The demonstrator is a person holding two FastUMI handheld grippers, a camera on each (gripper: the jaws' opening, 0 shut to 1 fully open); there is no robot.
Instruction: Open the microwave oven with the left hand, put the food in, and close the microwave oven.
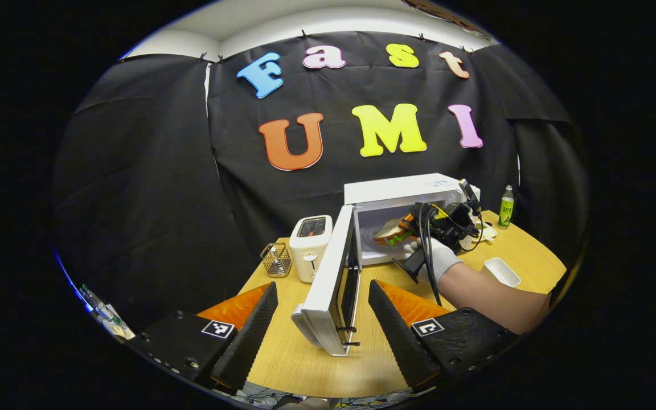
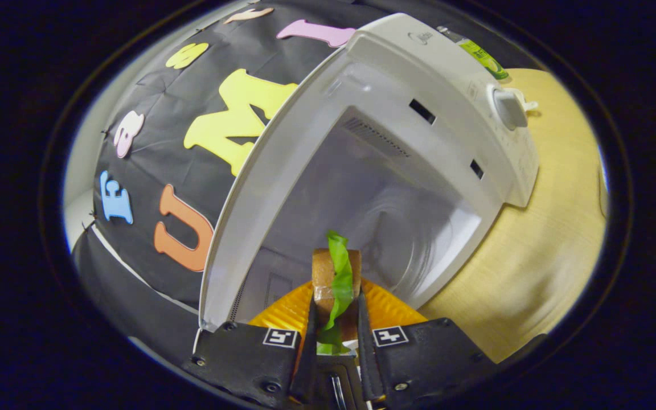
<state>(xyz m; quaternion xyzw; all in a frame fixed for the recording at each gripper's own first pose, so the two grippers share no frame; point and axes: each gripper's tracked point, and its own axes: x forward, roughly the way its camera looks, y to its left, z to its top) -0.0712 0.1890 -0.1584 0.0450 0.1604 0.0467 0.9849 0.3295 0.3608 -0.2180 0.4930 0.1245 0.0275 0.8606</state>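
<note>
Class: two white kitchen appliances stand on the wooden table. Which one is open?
The microwave oven: its door is swung wide, baring the cavity. The toaster to its left is smaller, has top slots and no door.

Both views were evenly lit from overhead, with soft, short shadows on the wooden table (image 1: 305, 353). Strong fisheye bending curved the edges. The left gripper view was sharp. In the right gripper view the table (image 2: 538, 250) smeared with blur and the microwave oven (image 2: 419, 142) cavity looked hazy.
</note>
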